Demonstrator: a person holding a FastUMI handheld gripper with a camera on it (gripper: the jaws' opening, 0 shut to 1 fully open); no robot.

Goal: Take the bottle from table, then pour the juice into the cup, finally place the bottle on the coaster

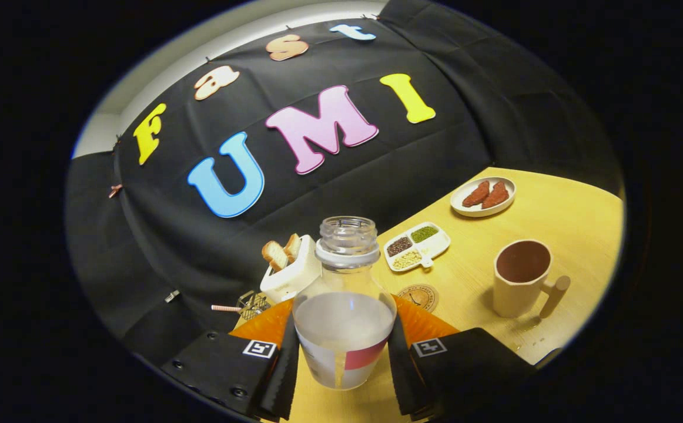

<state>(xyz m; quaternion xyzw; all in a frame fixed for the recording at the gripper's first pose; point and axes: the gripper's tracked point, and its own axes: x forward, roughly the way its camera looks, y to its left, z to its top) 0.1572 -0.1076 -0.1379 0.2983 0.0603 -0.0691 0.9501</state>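
The wooden table [553, 217] fills the lower right of the frame, tilted in this view because the gripper itself is leaning. Next in size is the clear bottle [344, 305], in the lower middle, uncapped, with pale juice reaching roughly halfway up its body. The gripper [342, 352] is clamped on it: both fingers press against its sides low down, one on each flank, so the bottle is held and appears lifted off the table. To the right of the bottle, well apart from it, stands the cream cup [519, 279] with a wooden handle; its inside looks dark and I cannot tell whether any juice is in it. Just beyond the fingers, between bottle and cup, lies the small round coaster [418, 295]. Further back are a white toaster [291, 273] with bread slices, a divided dish [417, 245] of beans and an oval plate [482, 197] at the upper right. My judgement is that the pour is the step in hand. To do it well, carry the mouth of the bottle right over the cup's opening before tipping further, tilt slowly since the neck is wide, and keep the grip firm so the smooth bottle does not slip.
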